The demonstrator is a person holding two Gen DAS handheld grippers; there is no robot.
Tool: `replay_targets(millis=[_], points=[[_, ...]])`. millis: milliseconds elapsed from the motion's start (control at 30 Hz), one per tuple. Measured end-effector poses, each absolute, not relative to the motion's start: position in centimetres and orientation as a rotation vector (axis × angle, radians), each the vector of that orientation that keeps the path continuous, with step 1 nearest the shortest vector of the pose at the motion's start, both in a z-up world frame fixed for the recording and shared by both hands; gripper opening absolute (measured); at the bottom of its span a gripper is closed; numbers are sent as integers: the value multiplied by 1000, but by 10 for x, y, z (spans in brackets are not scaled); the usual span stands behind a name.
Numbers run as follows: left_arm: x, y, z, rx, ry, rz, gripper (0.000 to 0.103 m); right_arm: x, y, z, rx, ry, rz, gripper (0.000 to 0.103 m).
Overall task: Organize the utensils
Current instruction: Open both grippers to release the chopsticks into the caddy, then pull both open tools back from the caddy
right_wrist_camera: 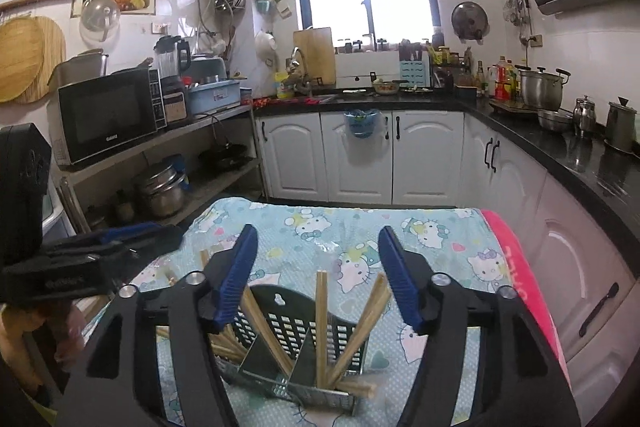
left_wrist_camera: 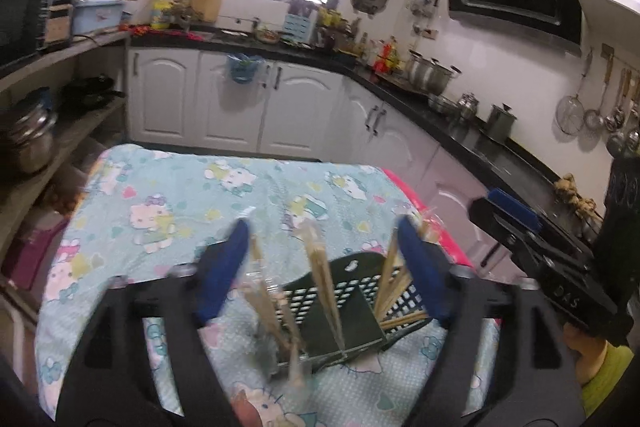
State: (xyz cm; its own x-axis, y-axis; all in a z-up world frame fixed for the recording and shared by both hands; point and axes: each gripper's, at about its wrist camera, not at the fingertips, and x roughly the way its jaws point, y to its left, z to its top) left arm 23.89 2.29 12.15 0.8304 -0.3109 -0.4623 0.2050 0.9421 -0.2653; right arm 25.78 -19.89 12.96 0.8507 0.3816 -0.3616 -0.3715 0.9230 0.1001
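A dark perforated utensil holder (left_wrist_camera: 360, 291) (right_wrist_camera: 296, 323) with divided compartments stands on the table's cartoon-cat cloth (left_wrist_camera: 160, 195) (right_wrist_camera: 440, 239). Several wooden chopsticks (left_wrist_camera: 320, 267) (right_wrist_camera: 321, 307) lean in its compartments; those on the left of the left wrist view are blurred. My left gripper (left_wrist_camera: 323, 227) hangs open just above the holder, with chopstick tops rising between its blue pads (left_wrist_camera: 224, 267) but not pressed by them. My right gripper (right_wrist_camera: 318, 231) is also open over the holder, its pads (right_wrist_camera: 400, 279) clear of the sticks. Each gripper shows at the edge of the other's view.
The table's pink edge (right_wrist_camera: 516, 267) runs along the right. White cabinets and a black counter (right_wrist_camera: 560, 151) with pots wrap around the back and right. A shelf unit with a microwave (right_wrist_camera: 108, 115) and pots stands to the left. A person's hand (left_wrist_camera: 592, 355) holds the right gripper.
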Motion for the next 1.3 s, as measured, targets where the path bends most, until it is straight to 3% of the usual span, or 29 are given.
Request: replay_targets(millis=[67,133,633,1300], points=[[231,30,127,-221,508,-253,87,251,-202,129,20,385,392,67],[223,37,131,-240,495,-229,93,244,-204,128,14,383,385,74],[157,46,130,-250,470,-150,93,185,-213,129,14,342,390,95],[93,15,49,-135,568,-113,93,117,-220,56,15,451,368,97]])
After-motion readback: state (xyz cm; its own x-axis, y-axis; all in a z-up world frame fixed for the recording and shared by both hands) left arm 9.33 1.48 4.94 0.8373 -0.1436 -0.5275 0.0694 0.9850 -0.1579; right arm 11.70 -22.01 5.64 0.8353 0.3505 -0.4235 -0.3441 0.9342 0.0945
